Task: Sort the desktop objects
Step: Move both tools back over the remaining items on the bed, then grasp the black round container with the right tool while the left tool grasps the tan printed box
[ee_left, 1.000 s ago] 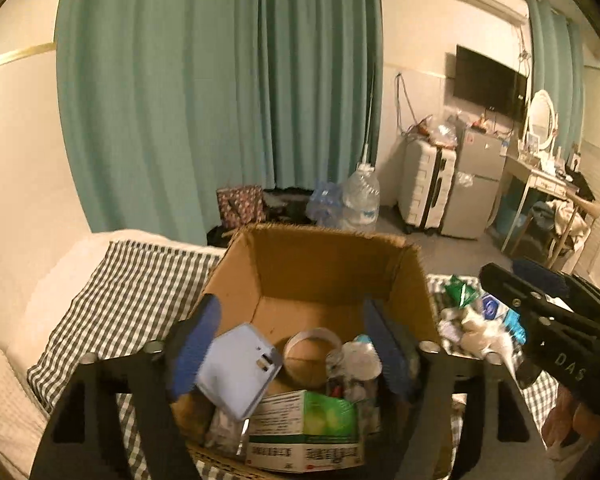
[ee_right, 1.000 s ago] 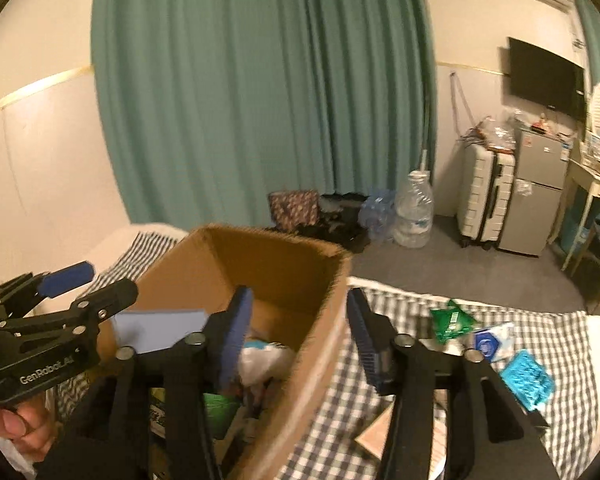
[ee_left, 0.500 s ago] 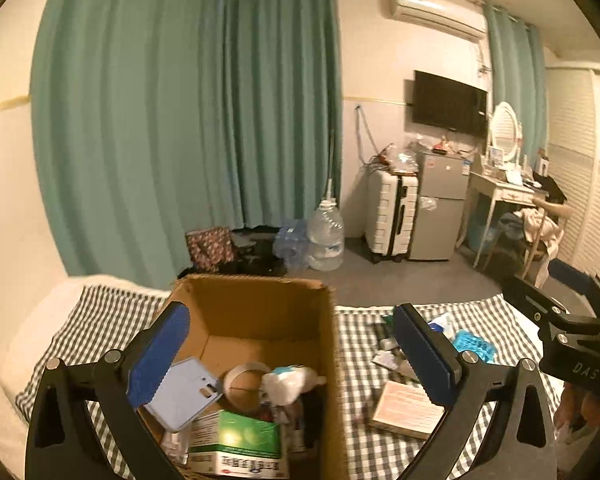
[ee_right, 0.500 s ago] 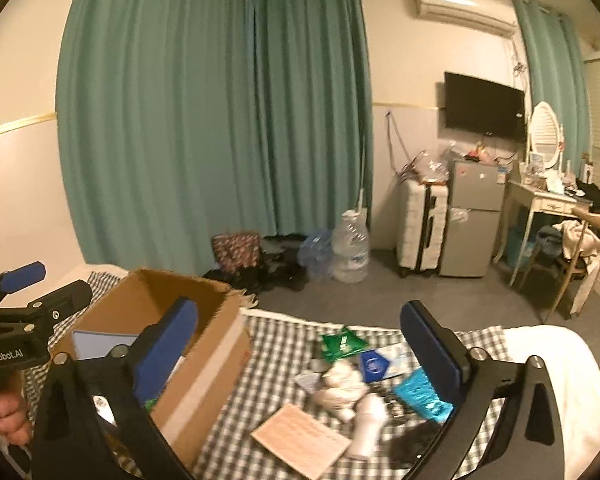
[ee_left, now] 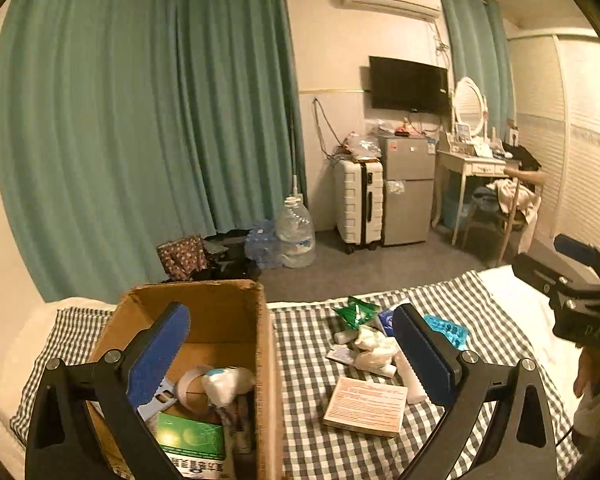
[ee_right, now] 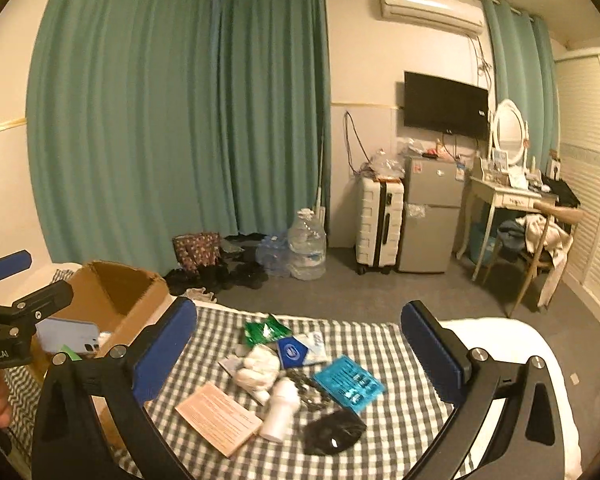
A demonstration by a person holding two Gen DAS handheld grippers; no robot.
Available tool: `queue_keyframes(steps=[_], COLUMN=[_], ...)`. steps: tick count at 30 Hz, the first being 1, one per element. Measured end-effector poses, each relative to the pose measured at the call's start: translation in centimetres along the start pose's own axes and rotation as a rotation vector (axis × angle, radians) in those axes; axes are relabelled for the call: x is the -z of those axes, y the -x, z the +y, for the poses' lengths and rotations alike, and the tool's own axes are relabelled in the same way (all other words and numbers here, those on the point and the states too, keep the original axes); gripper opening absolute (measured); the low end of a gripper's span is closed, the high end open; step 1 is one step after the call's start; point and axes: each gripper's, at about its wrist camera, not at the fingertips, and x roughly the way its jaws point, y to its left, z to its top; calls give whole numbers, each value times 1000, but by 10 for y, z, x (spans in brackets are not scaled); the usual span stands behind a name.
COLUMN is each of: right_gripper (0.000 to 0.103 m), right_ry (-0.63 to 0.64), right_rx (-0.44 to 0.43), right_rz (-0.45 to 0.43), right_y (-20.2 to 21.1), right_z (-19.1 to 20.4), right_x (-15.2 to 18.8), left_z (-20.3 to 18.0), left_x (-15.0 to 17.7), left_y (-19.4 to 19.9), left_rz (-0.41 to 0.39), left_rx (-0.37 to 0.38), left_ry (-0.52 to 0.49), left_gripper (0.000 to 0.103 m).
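Observation:
A brown cardboard box (ee_left: 204, 300) stands on the checked cloth (ee_left: 308, 364) at the left; it holds a green box (ee_left: 190, 438), a tape roll (ee_left: 192, 384) and other items. Loose things lie to its right: a pink booklet (ee_right: 218, 418), a white bottle (ee_right: 282, 408), a blue blister pack (ee_right: 348, 382), a green packet (ee_right: 264, 330), a black pouch (ee_right: 332, 432). My left gripper (ee_left: 292, 356) is open and empty above the box's right wall. My right gripper (ee_right: 300, 354) is open and empty above the loose items.
Beyond the cloth lies grey floor with a water jug (ee_right: 308, 242), shoes, a white suitcase (ee_right: 380, 226), a small fridge (ee_right: 432, 216) and a dressing table (ee_right: 508, 196) with a chair. Green curtains hang behind. White bedding borders the cloth at right.
Both grippers have pulled up and back from the box and opened wide. The views now take in the loose items on the cloth and more of the room.

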Motion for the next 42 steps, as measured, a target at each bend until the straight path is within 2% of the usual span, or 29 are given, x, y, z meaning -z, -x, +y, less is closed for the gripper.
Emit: queue_keyframes(steps=[4, 7, 15, 19, 23, 27, 32, 37, 42], right_gripper=[103, 103, 103, 103, 103, 103, 103, 103, 103], right_ry=[-11, 6, 0, -23, -29, -23, -43, -28, -14], right_rx=[5, 3, 20, 23, 22, 30, 42, 50, 39], right_rz=[12, 30, 107, 146, 176, 204, 244, 261, 328], right_y=[2, 0, -16, -28, -40, -50, -63, -76, -94], right_z=[-17, -24, -43, -52, -54, -54, -60, -61, -61], right_x=[7, 14, 38, 47, 56, 65, 75, 84, 102], left_z=[-14, -23, -62, -74, -78, -91, -99, -93, -89], left_x=[7, 12, 31, 43, 56, 73, 101, 134, 149], left_y=[-8, -12, -34, -49, -62, -71, -89, -116, -127], left_rz=[31, 57, 92, 138, 200, 238, 319, 492, 523], left_rx=[24, 70, 117, 113, 143, 140, 184, 121, 86], left_ry=[-11, -1, -78, -108, -79, -85, 0, 92, 121], left_gripper=[103, 103, 103, 103, 103, 103, 103, 103, 103])
